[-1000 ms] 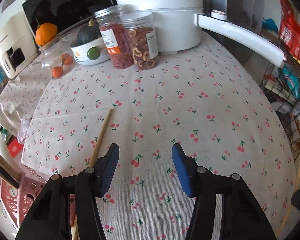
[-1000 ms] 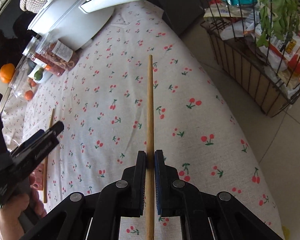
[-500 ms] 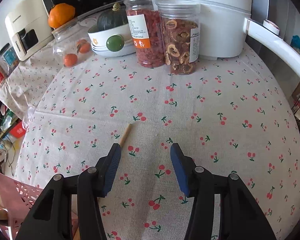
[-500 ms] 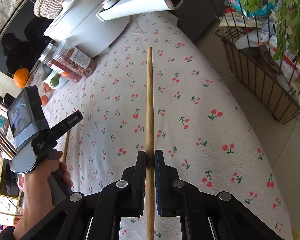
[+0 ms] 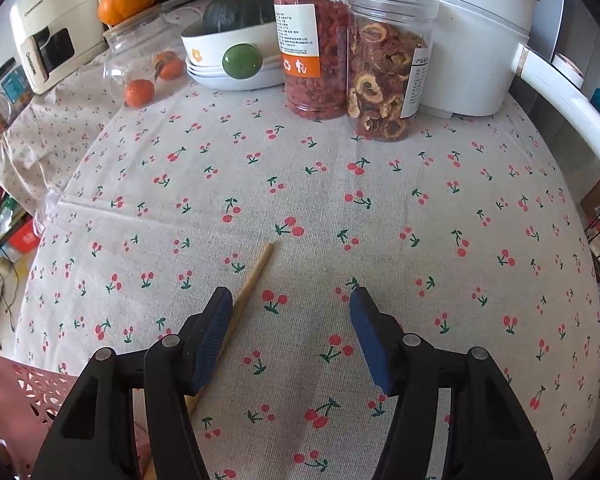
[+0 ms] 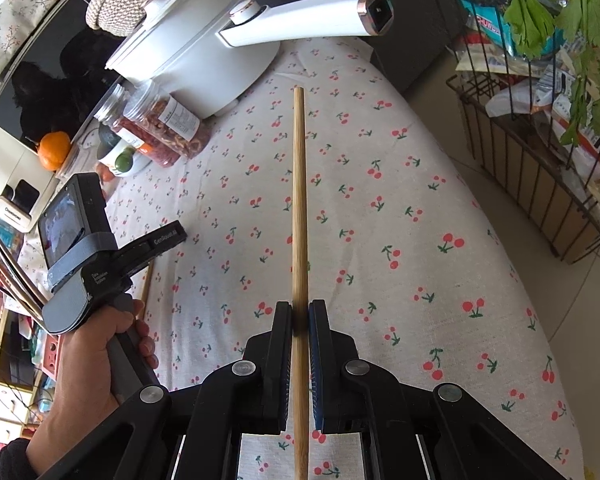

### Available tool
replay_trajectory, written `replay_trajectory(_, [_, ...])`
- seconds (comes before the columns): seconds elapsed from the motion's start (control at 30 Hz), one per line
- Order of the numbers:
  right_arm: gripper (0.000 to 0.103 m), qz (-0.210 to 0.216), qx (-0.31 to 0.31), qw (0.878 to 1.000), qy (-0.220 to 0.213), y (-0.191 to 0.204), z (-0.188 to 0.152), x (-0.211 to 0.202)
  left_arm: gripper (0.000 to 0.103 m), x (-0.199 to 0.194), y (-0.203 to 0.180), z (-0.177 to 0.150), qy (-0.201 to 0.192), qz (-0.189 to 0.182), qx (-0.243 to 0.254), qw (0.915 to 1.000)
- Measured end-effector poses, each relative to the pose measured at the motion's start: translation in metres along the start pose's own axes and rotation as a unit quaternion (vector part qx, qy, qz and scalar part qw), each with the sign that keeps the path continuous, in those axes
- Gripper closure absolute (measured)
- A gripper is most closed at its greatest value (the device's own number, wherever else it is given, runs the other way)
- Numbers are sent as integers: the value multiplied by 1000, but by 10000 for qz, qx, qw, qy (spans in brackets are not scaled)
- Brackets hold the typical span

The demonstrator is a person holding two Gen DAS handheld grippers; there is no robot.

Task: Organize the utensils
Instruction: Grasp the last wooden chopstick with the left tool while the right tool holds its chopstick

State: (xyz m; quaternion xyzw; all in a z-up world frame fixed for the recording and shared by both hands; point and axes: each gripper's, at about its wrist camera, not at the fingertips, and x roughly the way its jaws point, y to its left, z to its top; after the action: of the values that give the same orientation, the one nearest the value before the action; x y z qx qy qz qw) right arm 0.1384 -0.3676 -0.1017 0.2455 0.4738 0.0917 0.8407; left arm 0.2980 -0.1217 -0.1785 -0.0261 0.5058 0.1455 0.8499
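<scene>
Right wrist view: my right gripper (image 6: 300, 316) pinches one chopstick (image 6: 299, 208); my left gripper (image 5: 290, 300), spread wide, may nudge its mate (image 5: 252, 276) aside.

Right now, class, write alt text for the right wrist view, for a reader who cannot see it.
The right gripper is shut on a bamboo chopstick pointing forward over a cherry-print tablecloth. At left, a hand holds the left gripper above a second chopstick; a white electric pot and food jars stand beyond.

Left tongs (image 5: 291, 300) spread wide, low over the surface, right tongs (image 6: 299, 314) pinched shut, level
</scene>
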Motion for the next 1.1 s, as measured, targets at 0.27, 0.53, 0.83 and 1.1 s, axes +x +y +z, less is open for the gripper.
replay_trajectory(0.27, [98, 44, 58, 10000, -30, -2, 1, -3, 41, -9, -18, -13, 185, -396, 149, 9989])
replay_trajectory(0.53, [98, 96, 129, 9998, -68, -2, 0, -7, 30, -14, -20, -11, -38, 170, 262, 9995])
replay_trajectory(0.83, [98, 113, 139, 9998, -84, 0, 1, -7, 13, 5, 9, -2, 111, -46, -186, 9998])
replay_trajectory(1.1, [98, 123, 146, 9998, -94, 2, 2, -6, 22, 0, 5, -13, 295, -566, -95, 9979])
